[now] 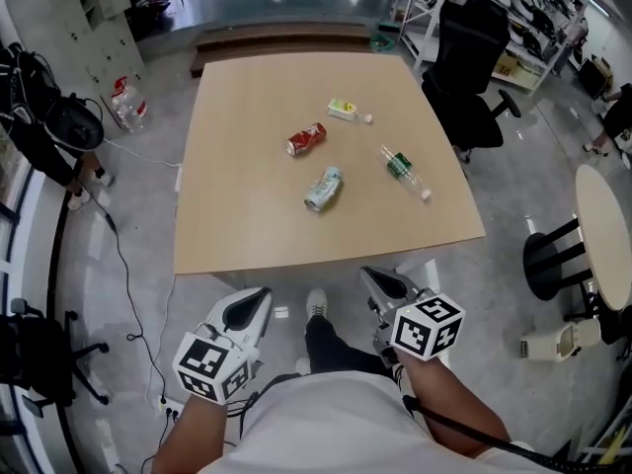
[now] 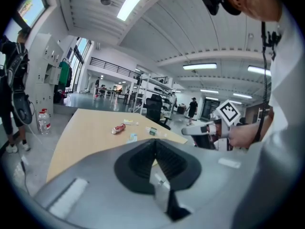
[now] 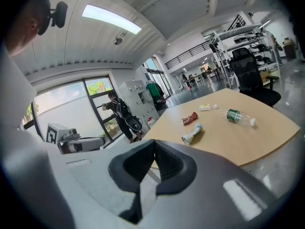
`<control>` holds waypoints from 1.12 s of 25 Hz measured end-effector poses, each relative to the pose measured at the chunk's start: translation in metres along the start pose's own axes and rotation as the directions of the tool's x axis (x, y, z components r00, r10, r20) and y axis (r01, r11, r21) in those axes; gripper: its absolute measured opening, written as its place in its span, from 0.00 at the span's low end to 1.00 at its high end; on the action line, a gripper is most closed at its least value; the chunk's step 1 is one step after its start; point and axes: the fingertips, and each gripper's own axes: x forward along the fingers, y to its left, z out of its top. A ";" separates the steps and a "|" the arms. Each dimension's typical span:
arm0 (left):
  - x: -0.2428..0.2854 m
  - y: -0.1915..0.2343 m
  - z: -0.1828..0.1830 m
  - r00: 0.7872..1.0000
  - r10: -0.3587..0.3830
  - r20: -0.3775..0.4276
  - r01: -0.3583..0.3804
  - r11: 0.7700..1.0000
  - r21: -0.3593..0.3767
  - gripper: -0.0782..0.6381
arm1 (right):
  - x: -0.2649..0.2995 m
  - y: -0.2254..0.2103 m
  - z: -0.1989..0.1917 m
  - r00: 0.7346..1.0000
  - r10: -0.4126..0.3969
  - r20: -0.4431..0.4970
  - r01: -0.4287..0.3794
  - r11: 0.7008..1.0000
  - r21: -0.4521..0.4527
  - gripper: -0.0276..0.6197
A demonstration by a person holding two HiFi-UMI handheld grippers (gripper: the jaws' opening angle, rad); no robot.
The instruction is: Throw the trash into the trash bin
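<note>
1. One person with a dark backpack [image 1: 44, 126] stands on the floor at the far left, well apart from the table.
2. One clear water jug [image 1: 128, 104] with a red label stands on the floor near the table's far left corner.
3. Left gripper [image 1: 259, 295]: held low over the floor, just short of the table's near edge. The left gripper view shows its jaws pressed together with nothing between them.
4. One light wooden table [image 1: 237, 235] bears all four pieces of trash, spread over its middle and right half.
5. One red can [image 1: 306, 138] lies on its side, dented. It is the leftmost piece of trash.
6. One pale blue crushed can [image 1: 323, 188] lies on its side on the near side of the red can, apart from it. It is the piece closest to the grippers.
7. One small yellow-green carton [image 1: 343, 109] lies flat, farthest of the four from the person.
8. Right gripper [image 1: 372, 276]: held low before the table's near edge, well apart from the trash. The right gripper view shows its jaws closed and empty.
9. One clear plastic bottle [image 1: 403, 171] with a green label lies on its side toward the table's right edge, its white cap pointing near-right.
10. One black office chair [image 1: 474, 67] stands beside the table's right edge.
11. One pale round table [image 1: 604, 235] is cut off by the right border.
</note>
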 end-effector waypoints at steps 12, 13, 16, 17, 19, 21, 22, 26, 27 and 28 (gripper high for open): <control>0.079 0.055 0.005 0.995 0.011 -0.096 -0.013 1.000 -0.015 0.12 | 0.117 -0.097 0.009 0.996 -0.039 -0.079 0.054 0.978 0.200 0.14; 0.087 0.057 0.004 0.994 0.013 -0.104 -0.015 1.000 -0.013 0.12 | 0.126 -0.105 0.007 0.995 -0.039 -0.090 0.059 0.972 0.226 0.15; 0.112 0.060 -0.001 0.990 0.008 -0.141 -0.009 1.000 -0.007 0.12 | 0.148 -0.128 -0.005 0.992 -0.049 -0.119 0.085 0.945 0.316 0.17; 0.120 0.061 -0.002 0.988 0.001 -0.152 -0.003 1.000 -0.009 0.12 | 0.155 -0.135 -0.008 0.991 -0.052 -0.126 0.093 0.935 0.341 0.19; 0.134 0.065 -0.004 0.986 -0.011 -0.169 0.008 1.000 -0.015 0.12 | 0.171 -0.148 -0.012 0.989 -0.052 -0.137 0.101 0.919 0.381 0.22; 0.145 0.071 -0.007 0.983 -0.013 -0.186 0.009 1.000 -0.020 0.12 | 0.185 -0.157 -0.015 0.988 -0.045 -0.147 0.102 0.907 0.409 0.23; 0.150 0.074 -0.007 0.981 -0.009 -0.192 0.005 1.000 -0.022 0.12 | 0.191 -0.161 -0.017 0.988 -0.040 -0.152 0.101 0.902 0.420 0.24; 0.165 0.085 -0.006 0.978 0.020 -0.209 -0.023 1.000 -0.010 0.12 | 0.210 -0.174 -0.025 0.985 -0.018 -0.169 0.097 0.876 0.472 0.28; 0.168 0.088 -0.005 0.976 0.022 -0.216 -0.024 1.000 -0.007 0.12 | 0.214 -0.176 -0.027 0.984 -0.011 -0.175 0.097 0.865 0.493 0.28; 0.170 0.090 -0.005 0.974 0.021 -0.225 -0.023 1.000 -0.007 0.12 | 0.219 -0.177 -0.030 0.983 -0.002 -0.183 0.098 0.851 0.515 0.30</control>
